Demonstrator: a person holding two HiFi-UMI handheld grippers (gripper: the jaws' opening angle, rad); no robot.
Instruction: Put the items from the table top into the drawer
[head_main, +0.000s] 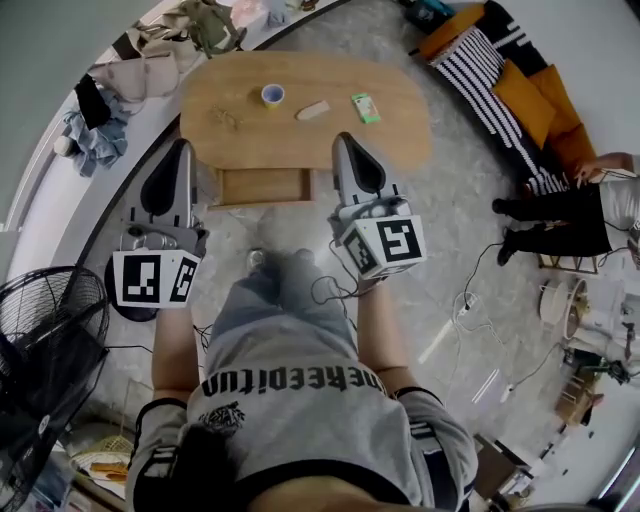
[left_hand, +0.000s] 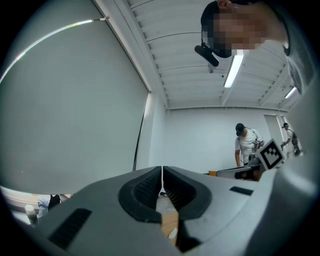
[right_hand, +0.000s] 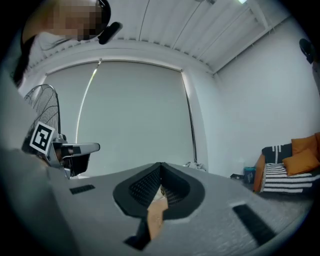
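Roll, block, packet lie on table beyond closed jaws.

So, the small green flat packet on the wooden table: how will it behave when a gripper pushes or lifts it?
The small green flat packet lies flat on the wooden table, so it is probably light and may slide when pushed. It looks thin, so it could bend, and its edge may be hard to catch.

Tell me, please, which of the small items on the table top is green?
The flat packet, rightmost in the row; the tan piece beside it and the round ring are not green.
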